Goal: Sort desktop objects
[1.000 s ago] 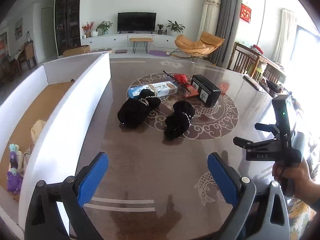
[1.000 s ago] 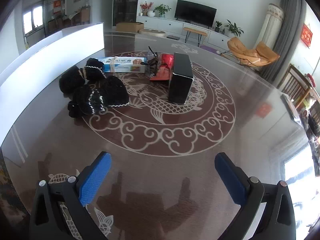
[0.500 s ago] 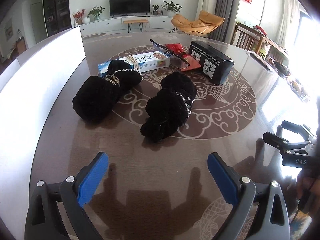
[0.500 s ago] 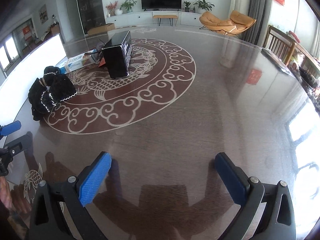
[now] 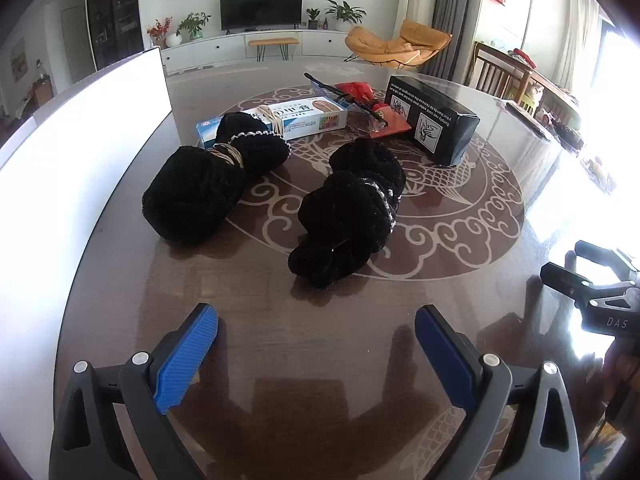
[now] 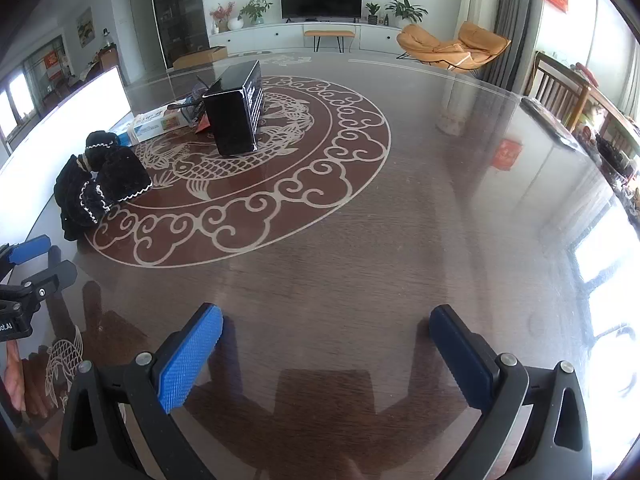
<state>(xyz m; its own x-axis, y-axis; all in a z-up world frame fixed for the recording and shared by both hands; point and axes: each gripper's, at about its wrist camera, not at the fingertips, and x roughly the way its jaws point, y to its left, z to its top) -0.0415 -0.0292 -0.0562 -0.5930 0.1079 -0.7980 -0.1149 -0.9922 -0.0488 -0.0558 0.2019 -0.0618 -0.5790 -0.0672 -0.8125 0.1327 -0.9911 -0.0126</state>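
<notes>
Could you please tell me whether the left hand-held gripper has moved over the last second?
Yes. The left hand-held gripper has moved forward toward the black fabric bundles; they loom larger against the table's fish medallion, and the white bin's interior has left view.

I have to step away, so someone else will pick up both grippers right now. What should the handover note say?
Left gripper: open, empty, low over the table, facing the nearer black fabric bundle.
Right gripper: open, empty, over bare table, off to the right of the items.
Items, all on the table: second black fabric bundle near the white bin wall; behind it the blue and white carton; a red packet with a black utensil across it; the black box.
Done: nothing visibly sorted in these views.
Left: all five items; the nearer bundle looks the likely first pick.
</notes>
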